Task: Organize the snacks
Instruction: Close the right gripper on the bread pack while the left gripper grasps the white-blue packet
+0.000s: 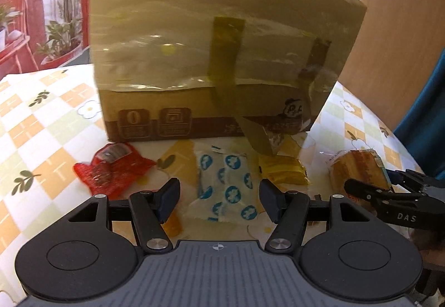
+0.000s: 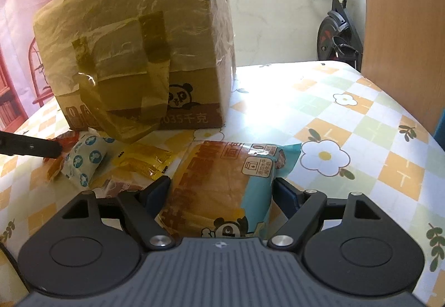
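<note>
Presently, the right gripper (image 2: pixel 221 193) stood with its jaws spread to either side of the bread packet (image 2: pixel 225 190), one pad by each long edge, neither visibly pressing; it read as a straddle before a grasp, not a hold. The packet lay flat on the tablecloth (image 2: pixel 361 140), its long axis running away from the gripper toward the cardboard box (image 2: pixel 133 56), printed face up, blue sealed end farthest off. That alignment would let the jaws close across the narrow width.

The left gripper (image 1: pixel 219 198) likewise hung open and empty, its fingers (image 1: pixel 167 195) flanking the white sachet with blue dots (image 1: pixel 225 184) without touching it. The sachet lay lengthwise along the gripper's line, slightly slanted.

Item, beside it: a red wrapper (image 1: pixel 111 170) to the left and a yellow wrapper (image 1: pixel 283 170) to the right, both flat and loose.

Item, behind all: the box, taped over with film, upright, with no opening visible in either view. The snacks lay clustered just before its printed base, probably awaiting sorting.
</note>
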Demonstrator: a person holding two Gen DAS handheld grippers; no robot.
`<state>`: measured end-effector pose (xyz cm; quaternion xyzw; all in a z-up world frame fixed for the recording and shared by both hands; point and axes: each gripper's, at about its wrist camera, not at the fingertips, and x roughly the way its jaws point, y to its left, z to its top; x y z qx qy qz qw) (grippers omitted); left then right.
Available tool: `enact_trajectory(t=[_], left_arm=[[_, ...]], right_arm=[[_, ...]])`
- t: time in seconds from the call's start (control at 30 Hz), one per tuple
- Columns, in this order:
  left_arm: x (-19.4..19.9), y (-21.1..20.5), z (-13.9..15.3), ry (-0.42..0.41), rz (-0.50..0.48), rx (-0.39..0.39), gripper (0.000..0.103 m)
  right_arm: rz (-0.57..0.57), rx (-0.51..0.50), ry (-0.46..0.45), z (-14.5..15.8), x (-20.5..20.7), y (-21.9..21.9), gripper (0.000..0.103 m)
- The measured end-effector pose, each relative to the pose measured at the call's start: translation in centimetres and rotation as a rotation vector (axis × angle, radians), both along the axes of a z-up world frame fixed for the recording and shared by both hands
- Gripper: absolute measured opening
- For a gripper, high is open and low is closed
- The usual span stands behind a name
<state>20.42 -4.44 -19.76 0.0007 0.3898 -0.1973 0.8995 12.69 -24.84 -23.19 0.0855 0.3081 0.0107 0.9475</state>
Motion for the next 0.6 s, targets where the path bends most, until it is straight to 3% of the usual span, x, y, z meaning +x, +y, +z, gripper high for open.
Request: enact_trajectory(t=[0.27, 0.57, 0.6], left_arm=[[1.7, -1.9, -1.7, 0.028, -0.004, 0.059, 0.066], [2.9, -3.3, -3.0, 0.036, 0.058, 0.074, 0.065], [2.9, -3.4, -3.1, 0.035, 0.061, 0.082, 0.061]], right_arm=[[0.003, 0.029, -0.032, -0.5, -0.3, -0.3, 0.081], [0.013, 0.051, -0.035, -0.6, -0.3, -0.6, 0.082], [0.013, 0.053, -0.036, -0.6, -0.3, -0.6, 0.082]])
